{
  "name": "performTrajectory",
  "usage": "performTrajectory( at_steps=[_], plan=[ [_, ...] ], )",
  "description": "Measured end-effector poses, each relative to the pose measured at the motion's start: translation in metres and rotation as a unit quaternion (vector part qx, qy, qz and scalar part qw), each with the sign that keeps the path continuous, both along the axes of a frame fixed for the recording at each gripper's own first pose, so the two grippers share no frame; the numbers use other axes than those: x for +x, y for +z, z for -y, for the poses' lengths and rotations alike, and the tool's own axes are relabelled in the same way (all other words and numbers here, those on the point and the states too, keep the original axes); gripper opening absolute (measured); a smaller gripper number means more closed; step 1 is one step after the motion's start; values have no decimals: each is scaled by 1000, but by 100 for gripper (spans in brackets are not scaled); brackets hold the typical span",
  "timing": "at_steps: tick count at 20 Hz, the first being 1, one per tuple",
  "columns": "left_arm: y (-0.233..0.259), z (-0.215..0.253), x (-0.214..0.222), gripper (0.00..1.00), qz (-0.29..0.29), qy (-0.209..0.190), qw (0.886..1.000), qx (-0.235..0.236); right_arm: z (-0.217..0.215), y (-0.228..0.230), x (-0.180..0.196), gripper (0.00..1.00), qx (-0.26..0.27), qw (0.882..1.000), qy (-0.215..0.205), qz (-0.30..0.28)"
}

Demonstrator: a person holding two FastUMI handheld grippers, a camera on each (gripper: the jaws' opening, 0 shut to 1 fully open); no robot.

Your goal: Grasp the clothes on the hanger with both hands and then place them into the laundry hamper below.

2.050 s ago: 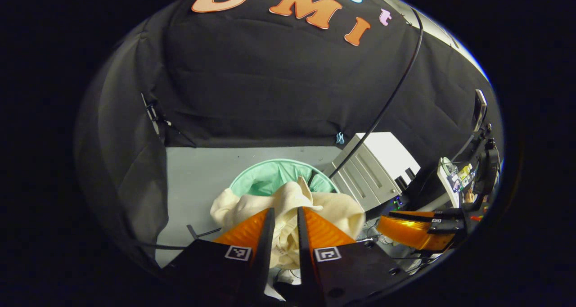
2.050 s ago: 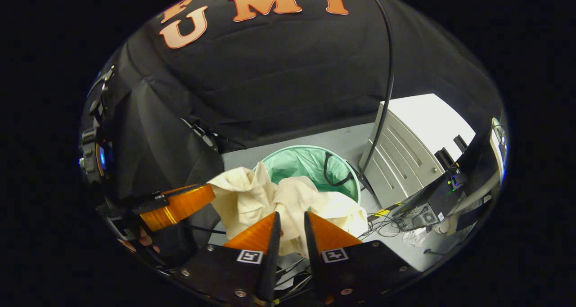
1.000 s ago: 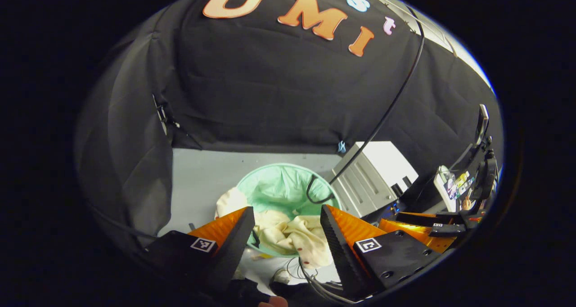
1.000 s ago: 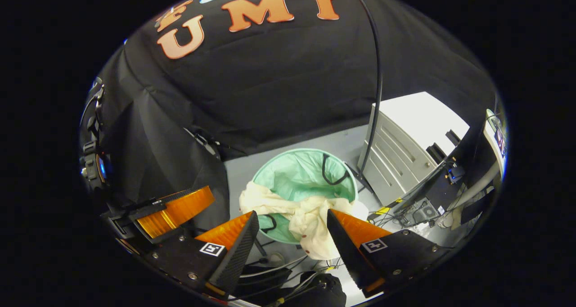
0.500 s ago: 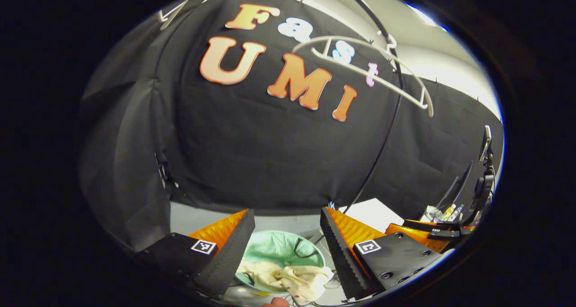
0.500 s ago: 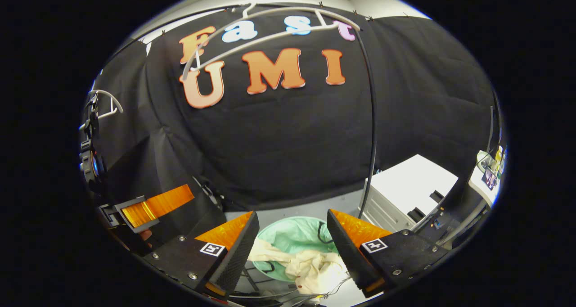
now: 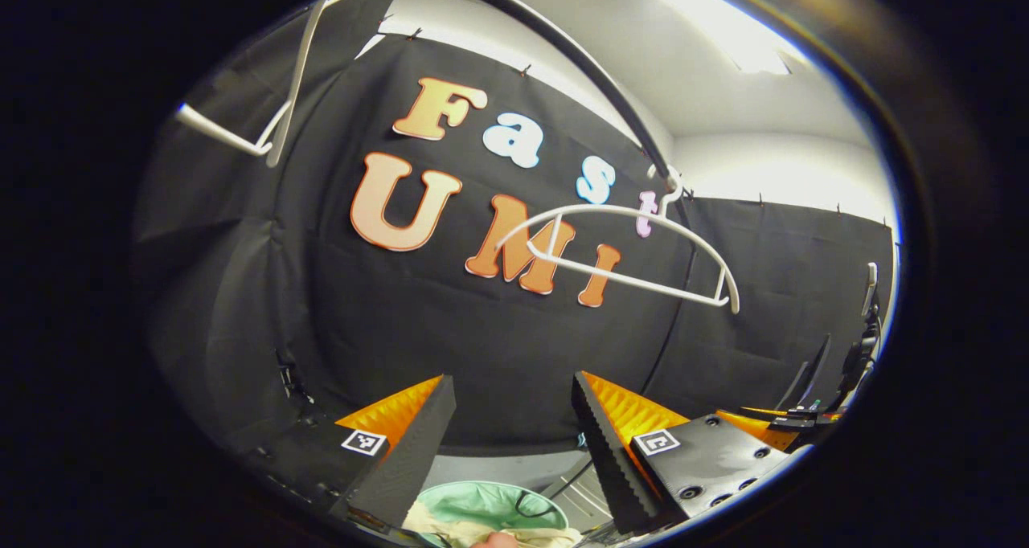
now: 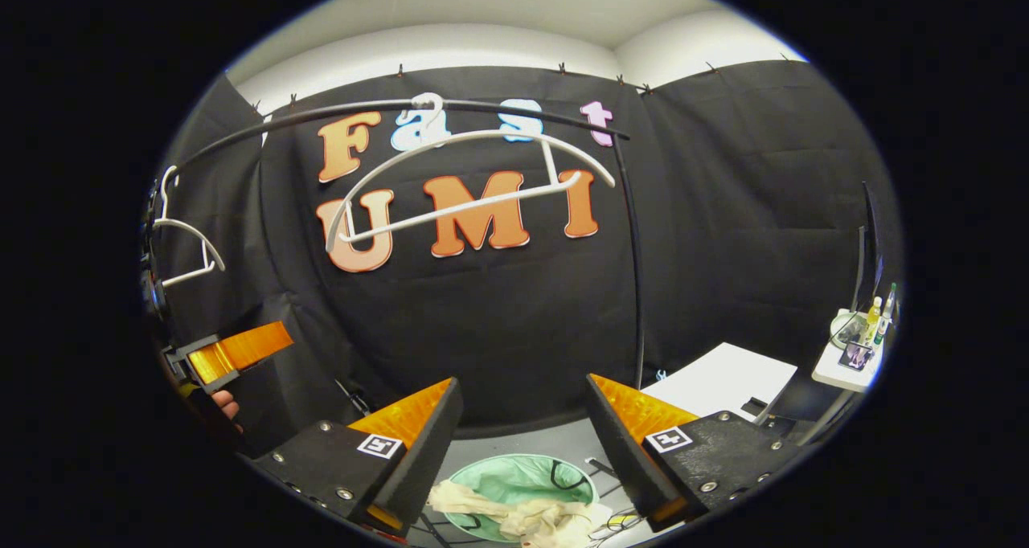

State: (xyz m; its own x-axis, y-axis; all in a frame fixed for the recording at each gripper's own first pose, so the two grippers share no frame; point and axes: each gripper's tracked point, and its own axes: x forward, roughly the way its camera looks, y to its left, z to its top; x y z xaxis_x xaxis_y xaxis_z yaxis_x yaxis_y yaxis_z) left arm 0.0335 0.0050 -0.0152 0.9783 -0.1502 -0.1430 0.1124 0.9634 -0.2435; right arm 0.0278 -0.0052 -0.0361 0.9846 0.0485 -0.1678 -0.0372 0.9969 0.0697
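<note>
Both tongs stand wide and hold nothing: the left gripper (image 7: 513, 403) and the right gripper (image 8: 522, 407) each point up toward the booth wall, high above the floor. Below the right gripper, the clothes (image 8: 522, 520) lie draped over the near rim of the hamper (image 8: 514, 477), partly inside and partly spilling out toward the floor; the left gripper view catches the same cloth (image 7: 482, 532) at the hamper's (image 7: 482, 504) near edge. The hanger (image 8: 470, 182) hangs bare on the rail (image 8: 386, 108).

The risk, as I judge it, is that the overhanging cloth slides out under its own weight, or pulls the light hamper over.

A white cabinet (image 8: 723, 379) stands to the hamper's right, with cables on the floor by it. A second hanger (image 8: 186, 239) hangs at the rail's left end. Nothing blocks the way down.
</note>
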Motion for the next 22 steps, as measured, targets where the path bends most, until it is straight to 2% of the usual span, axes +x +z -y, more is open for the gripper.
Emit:
performTrajectory(
  at_steps=[3,4,6,9,11,13,18,19,20,21,22],
  plan=[
    [22,-2,5,96,31,4,999,16,9,31,-6,94,-4,999,-7,34],
    [30,-2,6,92,38,8,999,22,12,42,-7,94,-7,999,-9,49],
    [38,-3,6,100,45,15,998,33,19,58,-13,94,-12,998,-15,67],
    [48,-2,5,100,54,18,998,42,40,86,-19,94,-14,995,-36,95],
    [52,-1,5,100,59,16,997,41,42,88,-19,94,-17,994,-38,98],
    [53,1,5,92,59,15,997,39,41,91,-16,94,-15,994,-36,102],
    [52,-3,3,92,57,23,998,35,37,91,-16,94,-15,995,-24,100],
    [53,-3,3,96,58,25,997,34,36,90,-15,94,-17,995,-22,97],
    [53,-3,3,96,58,26,997,34,36,87,-14,94,-19,995,-21,93],
    [53,-4,3,92,57,28,997,35,36,85,-13,94,-19,996,-21,90],
    [53,-5,2,96,56,29,997,35,35,83,-13,94,-18,996,-20,88]
  ],
)
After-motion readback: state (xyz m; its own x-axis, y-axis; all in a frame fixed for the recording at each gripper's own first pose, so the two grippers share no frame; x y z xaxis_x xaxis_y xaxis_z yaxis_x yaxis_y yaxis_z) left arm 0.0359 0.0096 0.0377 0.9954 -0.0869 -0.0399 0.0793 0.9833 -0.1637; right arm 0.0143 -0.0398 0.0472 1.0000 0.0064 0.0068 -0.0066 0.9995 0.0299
